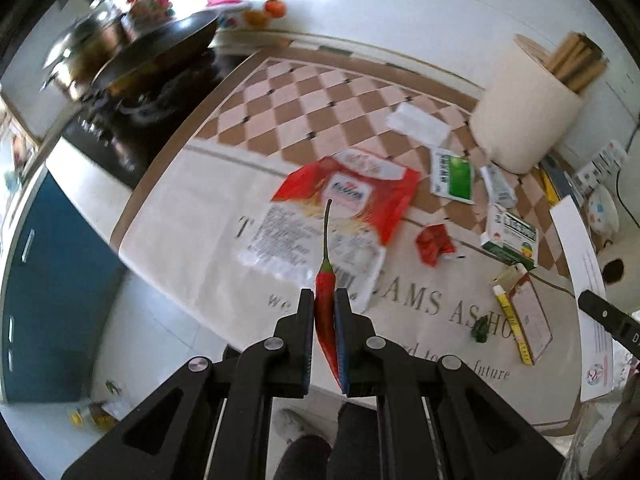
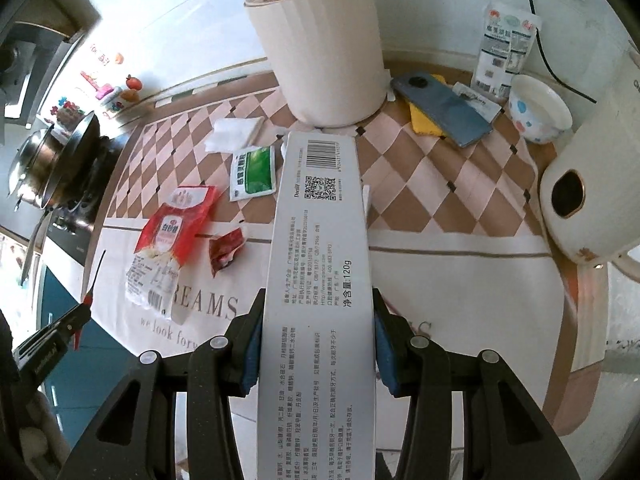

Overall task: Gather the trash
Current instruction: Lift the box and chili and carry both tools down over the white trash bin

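Note:
My left gripper (image 1: 324,294) is shut on a red chili pepper (image 1: 325,276) whose green stem sticks out past the fingertips, held above the printed tablecloth (image 1: 192,216). My right gripper (image 2: 318,292) is shut on a long grey toothpaste box (image 2: 320,208), its blue pads pressing both long sides. Trash lies on the cloth below: a red-and-clear bag (image 1: 340,208), a crumpled red wrapper (image 1: 434,242), a green-and-white sachet (image 1: 454,176), a white tissue (image 1: 418,122), a green-and-white carton (image 1: 510,236) and a yellow-edged box (image 1: 524,316).
A cream chopstick holder (image 2: 324,60) stands at the back. Right of it lie a phone (image 2: 444,108), a spotted bowl (image 2: 538,108) and a white appliance (image 2: 592,196). A wok (image 1: 160,48) sits on the stove at the left. A person's shoe (image 1: 296,424) is on the floor below.

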`<state>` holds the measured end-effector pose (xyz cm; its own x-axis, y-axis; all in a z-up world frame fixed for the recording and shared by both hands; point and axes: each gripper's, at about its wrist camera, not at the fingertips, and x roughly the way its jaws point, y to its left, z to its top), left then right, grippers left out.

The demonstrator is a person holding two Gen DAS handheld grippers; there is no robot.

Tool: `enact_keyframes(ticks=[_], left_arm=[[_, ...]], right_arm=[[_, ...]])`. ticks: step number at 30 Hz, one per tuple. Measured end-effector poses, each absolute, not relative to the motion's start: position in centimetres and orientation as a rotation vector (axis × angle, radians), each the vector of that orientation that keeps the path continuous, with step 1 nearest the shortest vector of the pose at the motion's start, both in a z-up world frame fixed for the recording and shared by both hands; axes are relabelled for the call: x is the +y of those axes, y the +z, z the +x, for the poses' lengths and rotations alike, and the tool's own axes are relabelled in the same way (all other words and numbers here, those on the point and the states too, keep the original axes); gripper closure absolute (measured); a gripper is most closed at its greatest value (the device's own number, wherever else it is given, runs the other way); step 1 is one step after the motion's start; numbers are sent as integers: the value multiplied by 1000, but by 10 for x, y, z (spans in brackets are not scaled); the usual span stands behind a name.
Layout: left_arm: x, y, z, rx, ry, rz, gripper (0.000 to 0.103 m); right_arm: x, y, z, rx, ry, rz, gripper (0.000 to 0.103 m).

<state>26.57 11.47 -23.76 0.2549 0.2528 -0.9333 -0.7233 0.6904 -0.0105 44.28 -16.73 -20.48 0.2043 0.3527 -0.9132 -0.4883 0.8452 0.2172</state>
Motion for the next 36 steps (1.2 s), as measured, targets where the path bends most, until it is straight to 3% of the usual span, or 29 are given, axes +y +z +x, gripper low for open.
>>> enact_keyframes(ticks=[9, 15, 26, 36], left_arm=[[139, -234, 183, 1103, 787, -581, 96], [166, -273, 89, 1153, 887, -731, 96], [219, -475, -35, 1208, 825, -1134, 96], [237, -676, -47, 1306, 695, -1261, 96]], right_arm=[[-128, -197, 395, 1237, 731, -175, 55], [-58, -218, 302, 1306, 969, -299, 55], [34, -391, 132, 1479, 1158, -590, 55], [58, -605, 65, 1619, 1088, -751, 55]])
